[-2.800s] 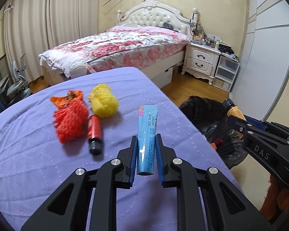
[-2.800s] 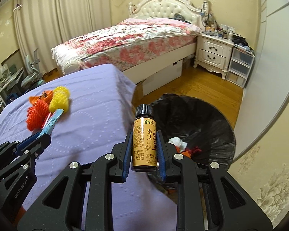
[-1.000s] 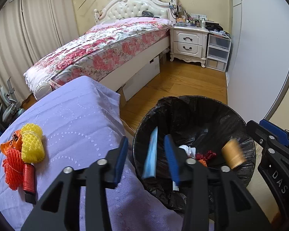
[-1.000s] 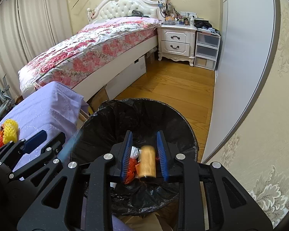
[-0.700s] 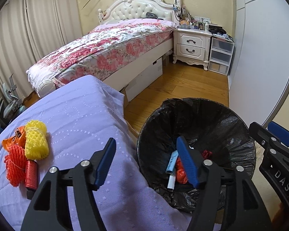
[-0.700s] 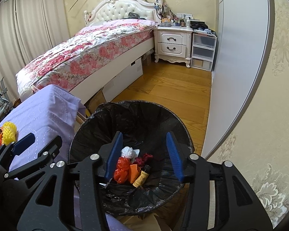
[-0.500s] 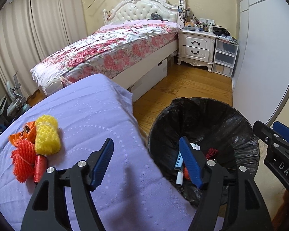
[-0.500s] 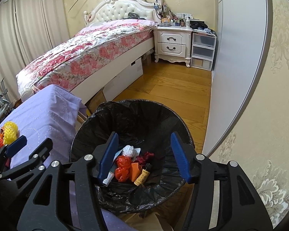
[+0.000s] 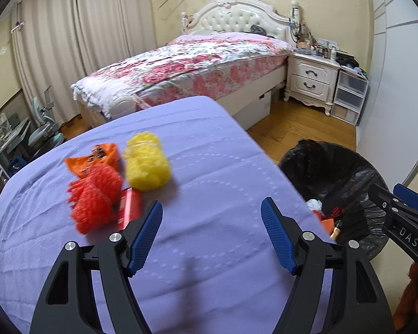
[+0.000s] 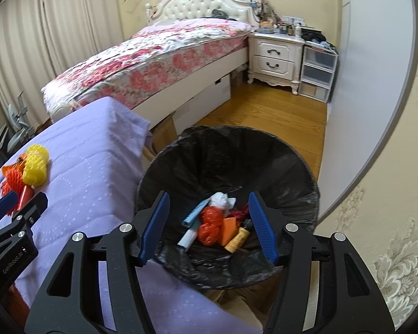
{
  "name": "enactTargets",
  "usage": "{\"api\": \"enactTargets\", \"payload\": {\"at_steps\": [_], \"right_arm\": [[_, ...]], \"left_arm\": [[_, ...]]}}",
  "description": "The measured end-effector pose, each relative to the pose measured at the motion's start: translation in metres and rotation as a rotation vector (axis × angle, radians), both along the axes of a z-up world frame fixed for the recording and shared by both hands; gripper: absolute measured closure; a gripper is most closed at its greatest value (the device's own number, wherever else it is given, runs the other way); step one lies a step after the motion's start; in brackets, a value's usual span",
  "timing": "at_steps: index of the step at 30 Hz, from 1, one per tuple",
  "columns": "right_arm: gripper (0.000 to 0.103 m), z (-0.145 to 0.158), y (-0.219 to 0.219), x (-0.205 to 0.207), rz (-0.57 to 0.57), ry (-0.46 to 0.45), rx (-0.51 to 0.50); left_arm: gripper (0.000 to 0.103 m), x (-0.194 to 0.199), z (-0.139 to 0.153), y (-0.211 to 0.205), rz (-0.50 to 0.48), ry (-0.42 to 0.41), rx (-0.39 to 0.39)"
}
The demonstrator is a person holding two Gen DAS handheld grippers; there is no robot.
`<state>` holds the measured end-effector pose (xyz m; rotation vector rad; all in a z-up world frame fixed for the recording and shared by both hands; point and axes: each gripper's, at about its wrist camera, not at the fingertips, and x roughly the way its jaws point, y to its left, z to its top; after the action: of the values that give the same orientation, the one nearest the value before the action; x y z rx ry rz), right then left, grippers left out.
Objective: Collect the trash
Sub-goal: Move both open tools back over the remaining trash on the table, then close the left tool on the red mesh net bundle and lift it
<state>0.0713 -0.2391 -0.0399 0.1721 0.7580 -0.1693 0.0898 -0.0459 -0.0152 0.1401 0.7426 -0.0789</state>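
The left gripper (image 9: 211, 208) hung over the purple cloth (image 9: 209, 153), its jaws wide with nothing between them. The right gripper (image 10: 207, 208) was over the black trash bin (image 10: 292, 164), also wide and holding nothing. A blue tube (image 10: 193, 213) and a brown bottle (image 10: 237, 239) lay in the bin. A yellow net (image 9: 146, 161), an orange net (image 9: 94, 197) and a red bottle (image 9: 129, 206) lay on the cloth.

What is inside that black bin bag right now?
Inside the bin bag: a blue tube, white crumpled paper, orange net, an orange packet and a brown bottle. Anything beneath them is hidden.
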Motion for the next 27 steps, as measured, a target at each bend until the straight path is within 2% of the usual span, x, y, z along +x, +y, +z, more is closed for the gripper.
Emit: {"api": "enactTargets", "payload": {"at_steps": [16,25,27], "right_arm": [[0.045,0.005,0.086,0.012,0.200,0.021,-0.017],[0.045,0.002,0.119,0.016,0.264,0.038,-0.040],[0.045,0.001,0.123,0.016,0.271,0.043,-0.045]], "left_arm": [[0.031,-0.005,-0.004,0.098,0.196,0.009,-0.011],[0.032,0.013,-0.013,0.116,0.162,0.028,-0.042],[0.035,0.016,-0.014,0.117,0.145,0.038,-0.050]]}}
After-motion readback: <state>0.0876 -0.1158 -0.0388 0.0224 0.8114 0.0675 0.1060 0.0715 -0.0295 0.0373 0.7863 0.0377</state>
